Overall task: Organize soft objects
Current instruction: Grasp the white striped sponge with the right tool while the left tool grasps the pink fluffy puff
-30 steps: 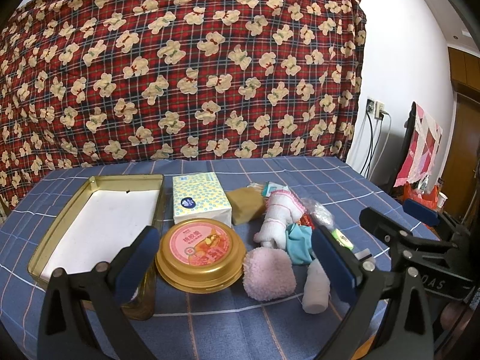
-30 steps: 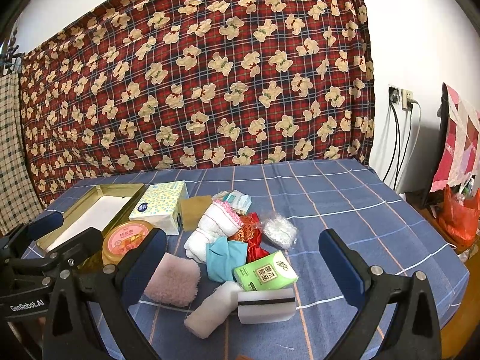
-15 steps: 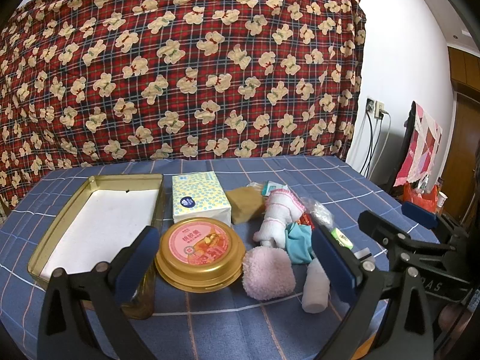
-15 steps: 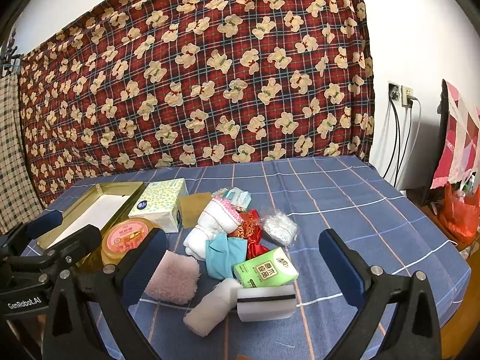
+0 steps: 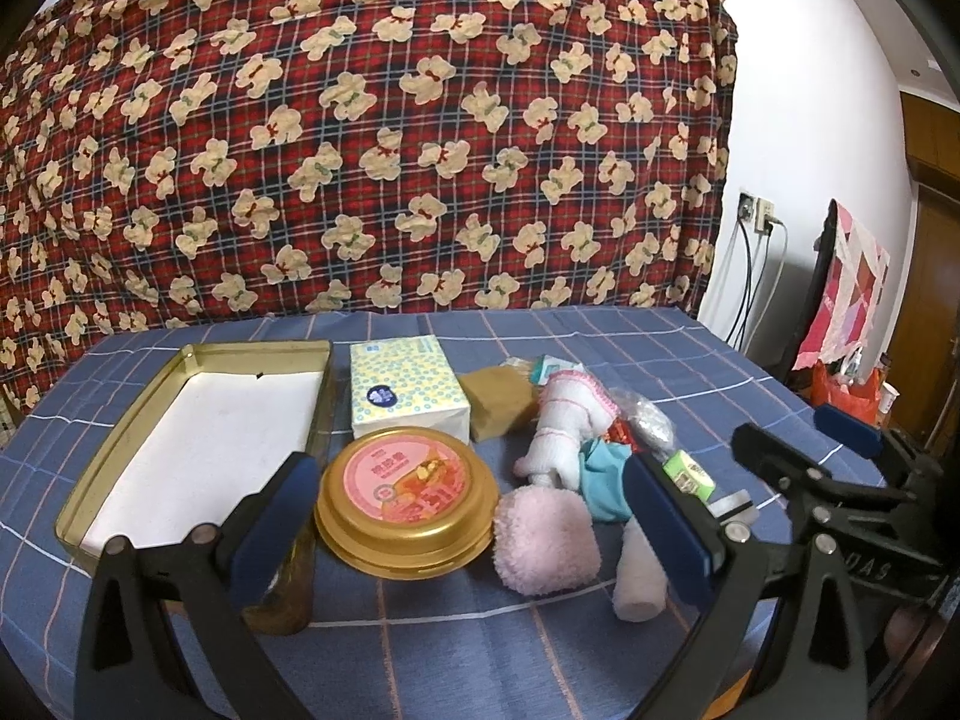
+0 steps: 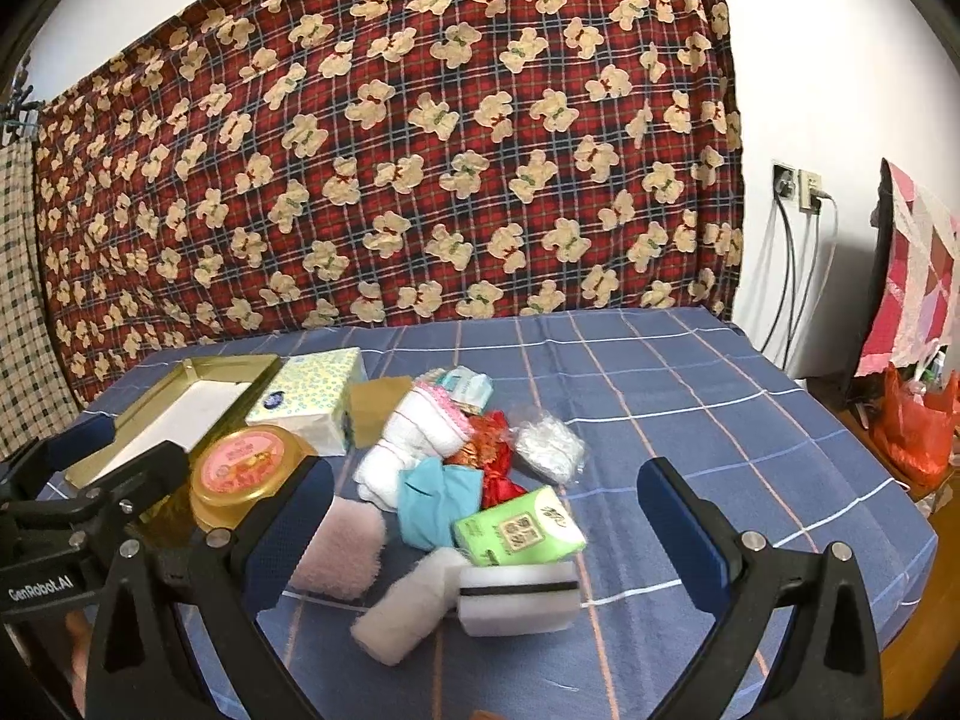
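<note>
A heap of soft things lies mid-table: a pink fluffy pad (image 5: 545,545) (image 6: 337,552), a white rolled towel (image 5: 567,433) (image 6: 414,438), a teal cloth (image 5: 603,477) (image 6: 437,504), a white roll (image 5: 639,579) (image 6: 408,606) and a white sponge (image 6: 517,597). A gold tin tray (image 5: 108,450) (image 6: 240,367) with a white bottom sits at the left. My left gripper (image 5: 465,516) hovers open just before the round gold tin (image 5: 408,498). My right gripper (image 6: 485,516) hangs open over the green tissue pack (image 6: 519,528). Neither holds anything.
A dotted tissue box (image 5: 405,393) (image 6: 312,399), a brown block (image 5: 498,399), a red pouch (image 6: 489,459) and a clear crinkly bag (image 6: 549,444) also lie there. A glass jar (image 5: 288,582) stands by the round tin. The blue checked tablecloth (image 6: 690,408) stretches to the right.
Both views have drifted only slightly; the objects and both open grippers stay as they were.
</note>
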The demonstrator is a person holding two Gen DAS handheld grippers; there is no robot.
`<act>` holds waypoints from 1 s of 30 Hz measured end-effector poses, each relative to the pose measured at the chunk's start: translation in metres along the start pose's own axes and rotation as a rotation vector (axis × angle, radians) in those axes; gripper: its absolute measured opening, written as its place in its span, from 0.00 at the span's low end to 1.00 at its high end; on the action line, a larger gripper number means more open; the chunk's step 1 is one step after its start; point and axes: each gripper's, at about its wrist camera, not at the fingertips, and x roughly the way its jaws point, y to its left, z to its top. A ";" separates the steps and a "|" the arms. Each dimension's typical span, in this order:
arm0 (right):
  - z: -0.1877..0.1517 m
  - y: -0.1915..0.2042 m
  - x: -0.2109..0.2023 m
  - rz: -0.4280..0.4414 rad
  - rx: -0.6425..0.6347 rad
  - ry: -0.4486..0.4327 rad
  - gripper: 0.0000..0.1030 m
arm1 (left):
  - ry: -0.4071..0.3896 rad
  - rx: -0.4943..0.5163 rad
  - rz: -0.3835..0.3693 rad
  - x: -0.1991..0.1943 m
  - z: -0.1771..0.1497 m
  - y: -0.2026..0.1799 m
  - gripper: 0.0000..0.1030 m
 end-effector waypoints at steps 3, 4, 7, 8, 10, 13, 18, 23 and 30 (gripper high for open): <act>-0.009 -0.006 0.005 -0.019 0.009 0.013 1.00 | 0.017 0.006 0.000 0.005 -0.012 0.003 0.99; -0.012 -0.008 0.006 -0.024 0.014 0.019 0.99 | 0.032 0.006 0.006 0.008 -0.017 0.005 0.99; -0.023 -0.020 0.009 -0.036 0.034 0.040 0.99 | 0.075 -0.004 -0.001 0.020 -0.030 0.008 0.99; -0.025 -0.027 0.013 -0.035 0.042 0.052 0.99 | 0.088 -0.007 -0.005 0.024 -0.034 0.007 0.99; -0.031 -0.032 0.017 -0.032 0.046 0.071 0.99 | 0.103 0.001 -0.017 0.030 -0.042 0.003 0.98; -0.038 -0.035 0.024 -0.037 0.029 0.090 0.99 | 0.124 0.020 -0.030 0.038 -0.048 -0.005 0.96; -0.046 -0.035 0.035 -0.011 0.014 0.106 0.99 | 0.175 0.028 -0.059 0.053 -0.055 -0.013 0.87; -0.051 -0.037 0.044 0.000 0.036 0.116 0.99 | 0.202 0.028 -0.077 0.063 -0.057 -0.017 0.86; -0.052 -0.041 0.049 0.077 0.086 0.116 0.89 | 0.213 0.059 -0.098 0.071 -0.057 -0.028 0.79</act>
